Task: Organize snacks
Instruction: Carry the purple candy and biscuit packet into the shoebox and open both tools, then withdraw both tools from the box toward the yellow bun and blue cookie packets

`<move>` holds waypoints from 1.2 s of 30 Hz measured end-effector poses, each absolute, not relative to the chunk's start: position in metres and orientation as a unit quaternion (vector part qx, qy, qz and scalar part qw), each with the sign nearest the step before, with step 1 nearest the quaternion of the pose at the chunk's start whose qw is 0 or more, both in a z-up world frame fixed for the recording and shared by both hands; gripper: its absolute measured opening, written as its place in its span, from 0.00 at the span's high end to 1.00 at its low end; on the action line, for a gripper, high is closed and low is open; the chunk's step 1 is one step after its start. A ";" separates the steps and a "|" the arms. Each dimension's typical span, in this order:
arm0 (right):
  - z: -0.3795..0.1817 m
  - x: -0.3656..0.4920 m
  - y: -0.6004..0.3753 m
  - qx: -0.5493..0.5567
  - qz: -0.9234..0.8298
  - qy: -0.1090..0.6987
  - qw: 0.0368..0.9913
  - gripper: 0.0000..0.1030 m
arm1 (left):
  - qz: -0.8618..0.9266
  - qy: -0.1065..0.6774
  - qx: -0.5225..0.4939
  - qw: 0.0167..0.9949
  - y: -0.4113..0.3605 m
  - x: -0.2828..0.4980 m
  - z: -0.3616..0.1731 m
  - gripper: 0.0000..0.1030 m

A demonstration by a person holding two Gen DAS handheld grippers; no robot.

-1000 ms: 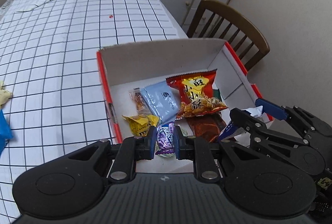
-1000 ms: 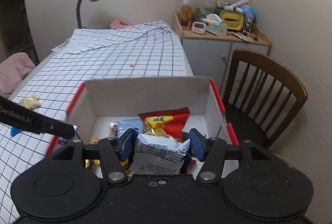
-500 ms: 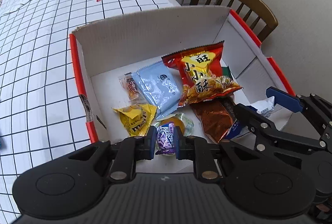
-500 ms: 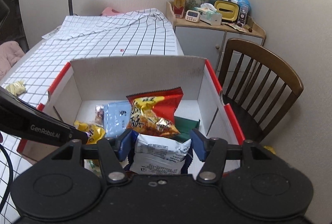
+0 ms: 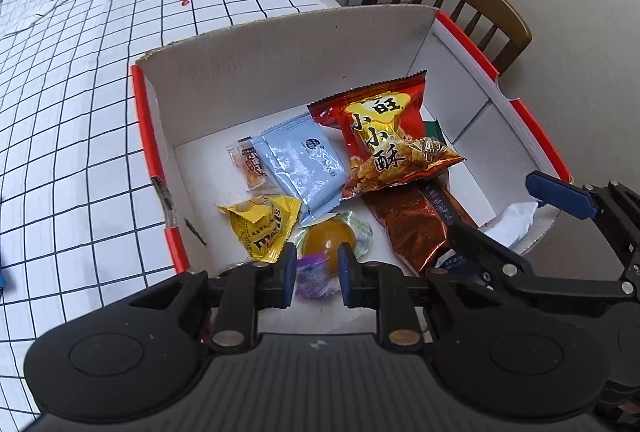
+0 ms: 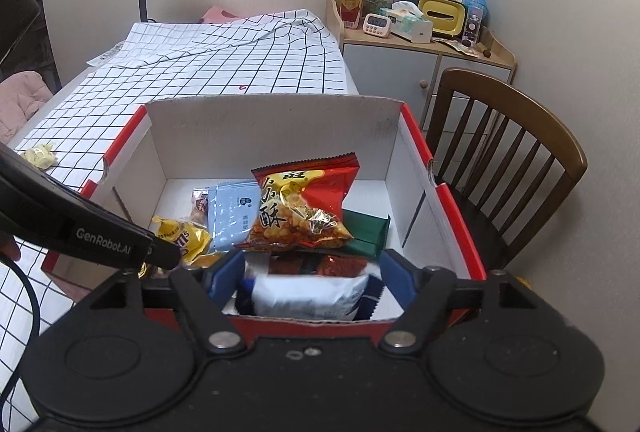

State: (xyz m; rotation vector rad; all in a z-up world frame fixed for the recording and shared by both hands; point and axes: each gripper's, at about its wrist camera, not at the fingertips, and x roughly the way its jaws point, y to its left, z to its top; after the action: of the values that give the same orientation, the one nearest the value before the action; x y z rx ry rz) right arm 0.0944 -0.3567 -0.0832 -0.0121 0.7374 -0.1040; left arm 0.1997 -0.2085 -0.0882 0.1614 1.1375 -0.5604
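Box [image 5: 280, 52], red-edged, now fills both views, closer than a second ago. Right gripper [image 6: 312, 278] has spread its jaws; white packet [image 6: 308, 298] lies loose at the box's near right. Left gripper [image 5: 316, 274], jaws now slightly apart, hovers over the near edge, purple candy [image 5: 314, 274] apparently just released.

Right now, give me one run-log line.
left tool: open, purple candy released | right tool: open over white packet | both in box
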 end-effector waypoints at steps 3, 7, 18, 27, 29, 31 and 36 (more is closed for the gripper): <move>-0.080 0.091 -0.357 0.001 -0.049 0.359 0.932 0.22 | -0.262 0.526 0.067 0.806 -0.204 0.197 -0.083 0.75; -0.073 0.085 -0.357 0.010 -0.042 0.354 0.934 0.21 | -0.266 0.516 0.064 0.811 -0.198 0.192 -0.073 0.74; -0.044 0.060 -0.346 0.027 -0.019 0.324 0.945 0.09 | -0.273 0.484 0.051 0.830 -0.170 0.175 -0.045 0.70; -0.019 0.040 -0.332 0.056 0.011 0.293 0.955 0.02 | -0.273 0.447 0.017 0.852 -0.135 0.160 -0.017 0.37; -0.013 0.038 -0.325 0.059 0.019 0.285 0.956 0.00 | -0.268 0.436 0.016 0.859 -0.126 0.157 -0.011 0.33; -0.007 0.037 -0.317 0.056 0.029 0.280 0.958 0.00 | -0.264 0.426 0.013 0.866 -0.115 0.153 -0.005 0.31; 0.003 0.036 -0.291 0.047 0.060 0.269 0.960 0.00 | -0.246 0.405 0.005 0.881 -0.088 0.146 0.006 0.29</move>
State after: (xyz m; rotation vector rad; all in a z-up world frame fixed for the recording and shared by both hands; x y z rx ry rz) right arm 0.0360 -0.2913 0.0031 0.0957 0.5453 0.1219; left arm 0.1459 -0.0882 0.0059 0.0114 0.8432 -0.5124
